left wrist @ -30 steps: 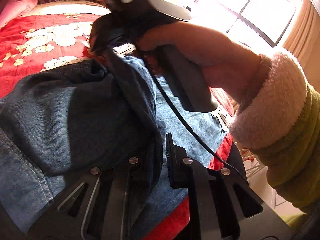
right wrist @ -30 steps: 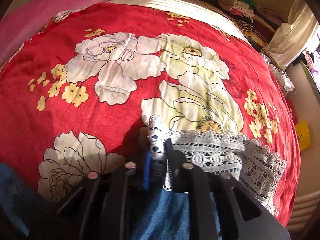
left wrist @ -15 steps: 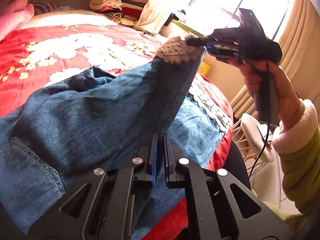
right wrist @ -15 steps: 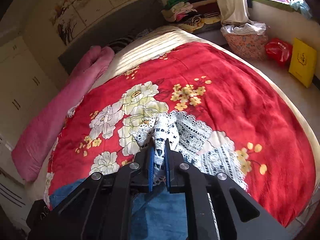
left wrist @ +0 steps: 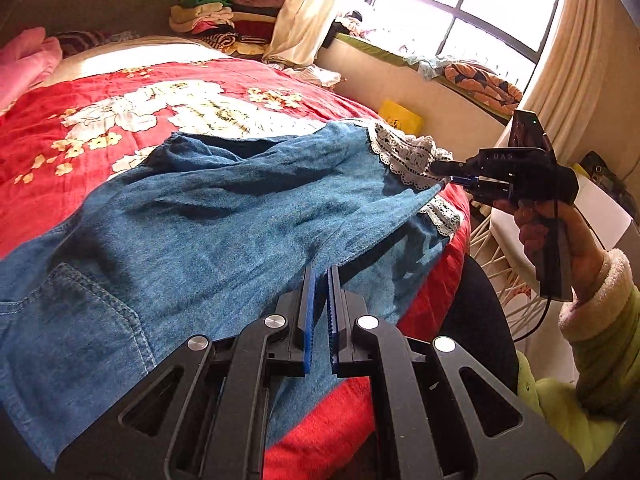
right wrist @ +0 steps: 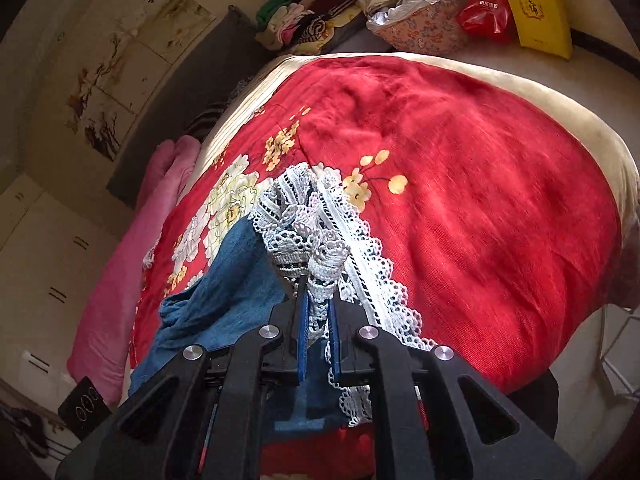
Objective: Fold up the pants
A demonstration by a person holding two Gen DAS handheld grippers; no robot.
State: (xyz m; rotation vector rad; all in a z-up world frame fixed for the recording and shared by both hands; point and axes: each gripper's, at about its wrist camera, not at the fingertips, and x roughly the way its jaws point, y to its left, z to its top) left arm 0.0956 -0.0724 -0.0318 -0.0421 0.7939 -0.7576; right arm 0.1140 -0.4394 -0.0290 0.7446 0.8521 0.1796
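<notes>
Denim pants (left wrist: 208, 216) spread across the red floral bedspread (left wrist: 100, 92), one leg laid over the other, back pocket toward the near left. Right tongs (right wrist: 318, 322) clamped on the bunched white lace cuff (right wrist: 308, 236), held out past the bed's edge at the right of the left wrist view, apparently to draw the top leg straight and flat along the one beneath. Left tongs (left wrist: 321, 312) pressed together on the denim's folded edge near the thigh, probably anchoring that end so the fabric goes taut rather than sliding. Fleece-cuffed sleeve (left wrist: 592, 308) behind the right handle. Lettering on the right tool's body too small to read. Yellow packet (right wrist: 538, 10) and red packet (right wrist: 486, 18) beyond the bed printed with characters, not legible.
</notes>
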